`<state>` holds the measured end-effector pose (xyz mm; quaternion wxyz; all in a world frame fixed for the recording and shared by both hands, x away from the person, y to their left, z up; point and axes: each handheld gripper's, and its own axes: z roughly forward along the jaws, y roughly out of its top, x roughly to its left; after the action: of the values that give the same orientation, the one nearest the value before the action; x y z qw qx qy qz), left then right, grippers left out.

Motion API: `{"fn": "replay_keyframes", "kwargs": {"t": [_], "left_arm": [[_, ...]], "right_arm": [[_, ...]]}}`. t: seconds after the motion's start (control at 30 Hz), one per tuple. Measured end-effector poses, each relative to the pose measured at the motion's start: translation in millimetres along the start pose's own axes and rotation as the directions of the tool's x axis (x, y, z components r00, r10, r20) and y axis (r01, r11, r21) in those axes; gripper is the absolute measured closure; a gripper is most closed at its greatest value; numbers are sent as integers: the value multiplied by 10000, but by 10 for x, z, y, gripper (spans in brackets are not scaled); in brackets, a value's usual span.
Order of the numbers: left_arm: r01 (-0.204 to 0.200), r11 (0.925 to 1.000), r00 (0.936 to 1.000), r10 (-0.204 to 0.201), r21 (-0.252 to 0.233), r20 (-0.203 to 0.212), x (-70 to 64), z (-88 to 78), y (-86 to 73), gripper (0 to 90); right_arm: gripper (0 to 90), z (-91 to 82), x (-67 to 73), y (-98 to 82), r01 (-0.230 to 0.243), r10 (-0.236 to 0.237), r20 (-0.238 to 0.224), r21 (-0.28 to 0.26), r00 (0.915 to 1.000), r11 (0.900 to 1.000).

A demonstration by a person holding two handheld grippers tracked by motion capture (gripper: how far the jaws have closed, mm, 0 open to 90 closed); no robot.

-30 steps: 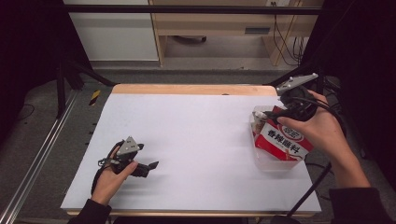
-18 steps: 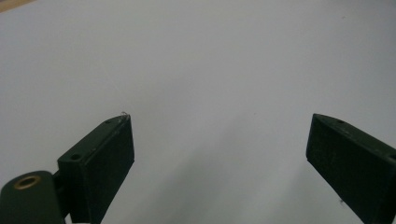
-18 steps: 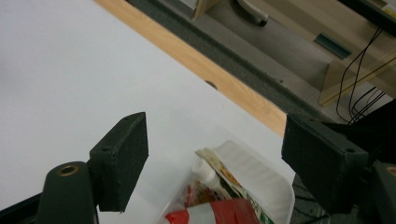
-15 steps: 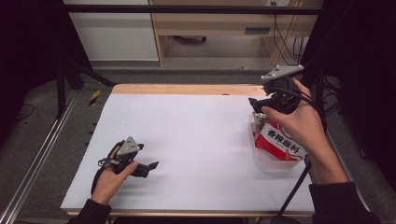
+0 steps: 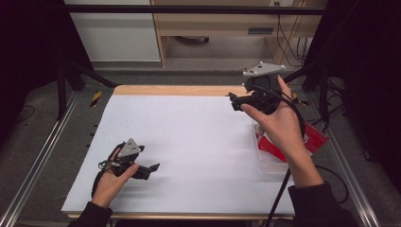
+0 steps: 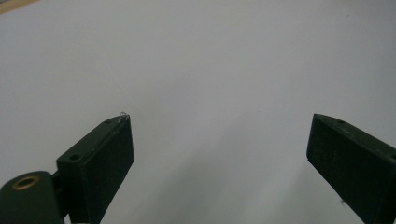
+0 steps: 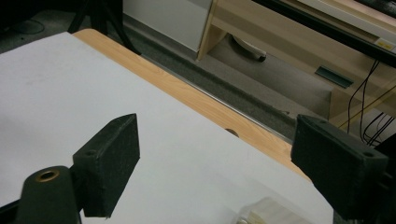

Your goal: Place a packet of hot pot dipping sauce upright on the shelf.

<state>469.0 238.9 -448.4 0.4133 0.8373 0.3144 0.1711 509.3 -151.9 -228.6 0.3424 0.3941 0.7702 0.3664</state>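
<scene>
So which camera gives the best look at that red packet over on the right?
The high view: the red packet lies near the table's right edge in what looks like a clear tray, partly behind the right hand. The right gripper view catches just a pale corner at its bottom edge, probably the tray. The left gripper view faces bare white table.

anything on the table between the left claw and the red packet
Nothing: in the high view only bare white table lies between the left claw and the red packet, which sits in a clear tray.
</scene>
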Motion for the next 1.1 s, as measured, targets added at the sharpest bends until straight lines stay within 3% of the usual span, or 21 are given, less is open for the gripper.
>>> {"fn": "replay_keyframes", "kwargs": {"t": [0.47,0.83,1.0,1.1], "left_arm": [[105,9999,9999,-105,-28,-97,25,-12,-11,66],[178,9998,9997,-180,-108,-189,38,-30,-16,54],[196,9998,9997,-198,-82,-173,36,-22,-18,49],[202,9998,9997,-203,-65,-165,37,-19,-21,48]], "right_arm": [[129,200,289,6,-572,563,-262,-327,9981,9978],[108,350,545,-233,-747,729,-488,-379,9961,9965],[91,431,640,-379,-633,622,-563,-169,9965,9979],[85,475,692,-465,-812,805,-718,-75,9942,9967]]}}
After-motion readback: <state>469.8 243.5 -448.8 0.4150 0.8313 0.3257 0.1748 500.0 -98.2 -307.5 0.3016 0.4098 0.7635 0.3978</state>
